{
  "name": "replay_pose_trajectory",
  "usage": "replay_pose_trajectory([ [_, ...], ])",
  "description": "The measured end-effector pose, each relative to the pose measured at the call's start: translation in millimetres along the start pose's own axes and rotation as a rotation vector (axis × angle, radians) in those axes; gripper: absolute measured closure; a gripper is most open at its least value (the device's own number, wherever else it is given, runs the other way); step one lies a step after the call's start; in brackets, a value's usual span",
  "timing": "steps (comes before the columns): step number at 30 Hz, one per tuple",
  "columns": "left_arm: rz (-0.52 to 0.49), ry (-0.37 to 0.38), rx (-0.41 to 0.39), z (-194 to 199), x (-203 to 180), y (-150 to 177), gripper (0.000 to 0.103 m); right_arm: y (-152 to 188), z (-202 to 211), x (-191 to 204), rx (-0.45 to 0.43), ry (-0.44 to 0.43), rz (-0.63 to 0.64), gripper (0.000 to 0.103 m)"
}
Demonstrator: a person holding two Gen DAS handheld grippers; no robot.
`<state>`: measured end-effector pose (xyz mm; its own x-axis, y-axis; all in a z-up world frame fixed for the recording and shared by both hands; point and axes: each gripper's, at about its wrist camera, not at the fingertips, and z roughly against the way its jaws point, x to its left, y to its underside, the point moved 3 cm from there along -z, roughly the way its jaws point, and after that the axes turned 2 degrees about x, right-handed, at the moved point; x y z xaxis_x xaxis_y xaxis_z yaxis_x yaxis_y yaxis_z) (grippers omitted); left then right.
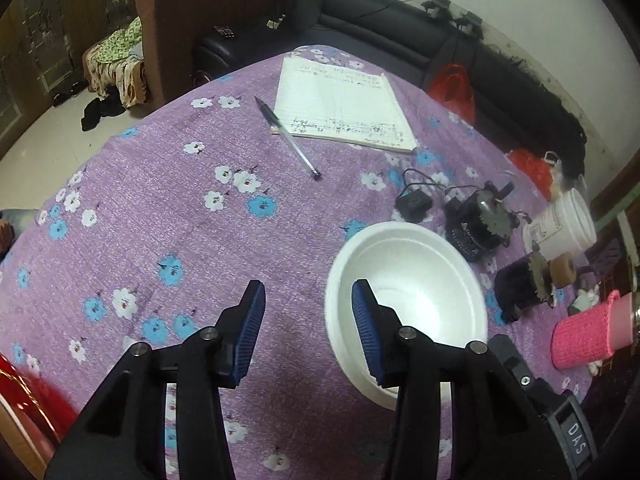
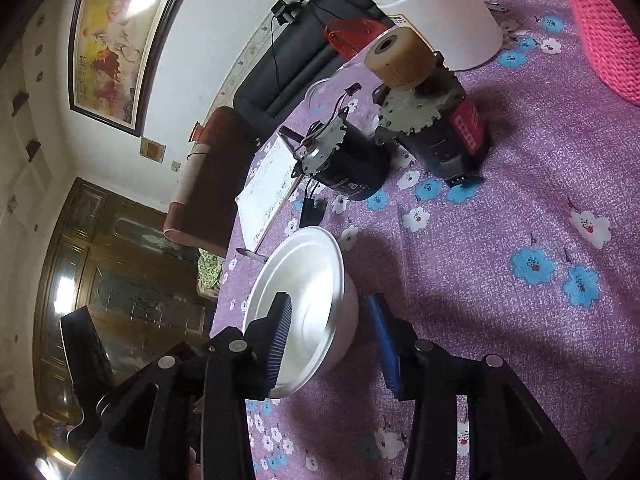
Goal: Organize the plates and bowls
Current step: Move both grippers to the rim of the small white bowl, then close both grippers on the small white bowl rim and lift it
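I read the white foam bowl (image 1: 406, 312) as upright, mouth facing up; it is round, so it has no long axis to report. Its inside is plain white with a flat circular base ring, the rim thin and unbroken where visible. It sits on the surface covered by a purple flowered cloth (image 1: 160, 208), toward the near right in the left wrist view.

Left hand-held gripper (image 1: 308, 332): jaws apart, nothing clamped. Its right finger, with a blue ribbed pad, stands in front of the bowl's near left rim; I cannot tell whether it touches. The left finger is over bare cloth.

Right hand-held gripper (image 2: 332, 340): jaws apart, straddling the bowl's wall in the right wrist view, one finger inside the rim, the other outside by the cloth. Contact I cannot tell.

Farther off on the surface: a lined white notepad (image 1: 344, 104) with a clear ballpoint pen (image 1: 286, 136) just beside it. To the right of the bowl: two black motors with toothed metal plates (image 1: 478, 224), a white plastic tub (image 1: 564, 224) and a pink knitted sleeve (image 1: 584, 336).
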<state>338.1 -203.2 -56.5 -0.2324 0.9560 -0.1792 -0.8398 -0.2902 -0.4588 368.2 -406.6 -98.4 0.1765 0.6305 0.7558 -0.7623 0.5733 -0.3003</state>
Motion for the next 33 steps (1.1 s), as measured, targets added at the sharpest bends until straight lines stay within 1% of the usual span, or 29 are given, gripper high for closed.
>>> replay_pose_trajectory([
  [4, -0.003, -0.011, -0.01, -2, -6, 2, 0.057, 1, 0, 1, -0.001, -0.008, 0.003, 0.061],
  [7, 0.007, 0.007, 0.005, -8, -10, 2, 0.057, 1, 0, -2, -0.005, -0.01, -0.005, 0.061],
  [9, 0.001, 0.003, 0.019, -14, -13, 1, 0.057, 0, 0, -5, -0.007, -0.003, -0.008, 0.061],
  [13, 0.003, -0.007, 0.032, -20, -9, 4, 0.057, 1, -6, -8, 0.005, -0.004, -0.017, 0.061],
  [20, 0.005, -0.003, 0.029, -21, -3, 8, 0.057, 5, -13, -1, 0.015, -0.002, 0.007, 0.061],
  [28, 0.01, 0.008, 0.03, -23, -2, 8, 0.057, 7, -21, -4, 0.022, 0.033, 0.005, 0.061],
  [33, 0.002, 0.017, 0.037, -25, -3, 10, 0.057, 8, -24, -5, 0.02, 0.052, 0.007, 0.067],
])
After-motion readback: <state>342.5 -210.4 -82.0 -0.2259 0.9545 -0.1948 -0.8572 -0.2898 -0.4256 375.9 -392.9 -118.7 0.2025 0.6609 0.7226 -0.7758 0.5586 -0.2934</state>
